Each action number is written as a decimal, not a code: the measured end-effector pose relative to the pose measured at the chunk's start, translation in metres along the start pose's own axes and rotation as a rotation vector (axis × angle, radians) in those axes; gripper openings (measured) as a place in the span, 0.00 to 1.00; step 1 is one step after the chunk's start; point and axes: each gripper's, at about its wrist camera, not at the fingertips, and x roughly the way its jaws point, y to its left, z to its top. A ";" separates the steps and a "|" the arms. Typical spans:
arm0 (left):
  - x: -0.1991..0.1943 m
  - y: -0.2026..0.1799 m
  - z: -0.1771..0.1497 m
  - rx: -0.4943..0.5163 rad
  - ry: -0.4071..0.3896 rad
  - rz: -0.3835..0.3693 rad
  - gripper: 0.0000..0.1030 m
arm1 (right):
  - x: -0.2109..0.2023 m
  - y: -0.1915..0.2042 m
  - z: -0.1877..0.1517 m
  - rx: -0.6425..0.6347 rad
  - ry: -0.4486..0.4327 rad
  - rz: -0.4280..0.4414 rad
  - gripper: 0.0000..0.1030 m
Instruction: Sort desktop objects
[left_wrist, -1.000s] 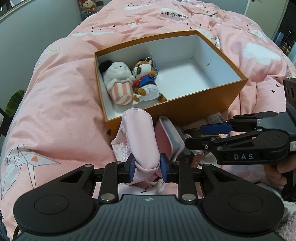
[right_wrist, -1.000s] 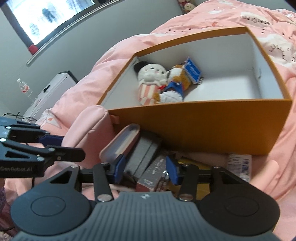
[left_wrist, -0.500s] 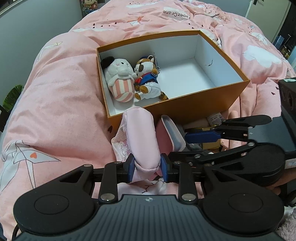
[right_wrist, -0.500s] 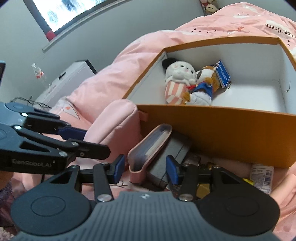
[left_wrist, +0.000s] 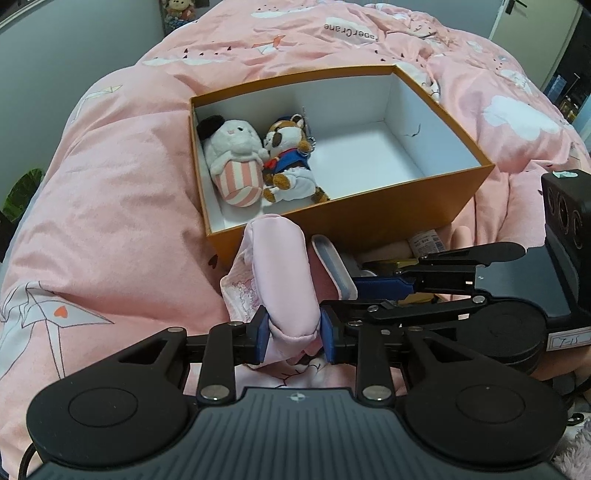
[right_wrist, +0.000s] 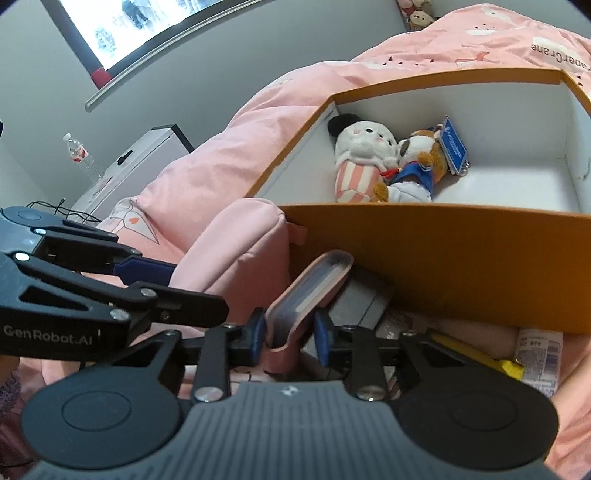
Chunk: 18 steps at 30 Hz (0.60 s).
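Note:
My left gripper (left_wrist: 293, 332) is shut on the near end of a soft pink pouch (left_wrist: 280, 266), which lies against the front wall of the orange box (left_wrist: 369, 210). My right gripper (right_wrist: 290, 332) is closing, with the end of a pink hard case (right_wrist: 306, 288) between its pads; they look pressed on it. The case lies beside the pouch (right_wrist: 236, 243), on a dark grey box (right_wrist: 365, 299). In the orange box (right_wrist: 443, 258) lie a white striped plush (left_wrist: 236, 166) and a brown dog plush (left_wrist: 288, 158).
Everything rests on a pink duvet (left_wrist: 110, 184). A labelled tube (right_wrist: 539, 362), a yellow item (right_wrist: 480, 358) and other small things lie at the box's front wall. The right half of the box is bare. A white cabinet (right_wrist: 136, 162) and a bottle (right_wrist: 79, 151) stand by the wall.
The right gripper slid left from over the dark boxes to the pink case and narrowed its jaws around the case's end. The left gripper kept its hold on the pouch.

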 end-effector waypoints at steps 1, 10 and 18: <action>-0.001 -0.001 0.000 0.001 -0.001 -0.009 0.31 | -0.003 -0.001 -0.001 0.007 -0.004 0.001 0.25; -0.029 -0.022 0.010 0.042 -0.062 -0.101 0.30 | -0.052 -0.015 -0.004 0.070 -0.096 0.070 0.20; -0.051 -0.043 0.020 0.093 -0.111 -0.180 0.29 | -0.097 -0.045 -0.009 0.208 -0.147 0.140 0.20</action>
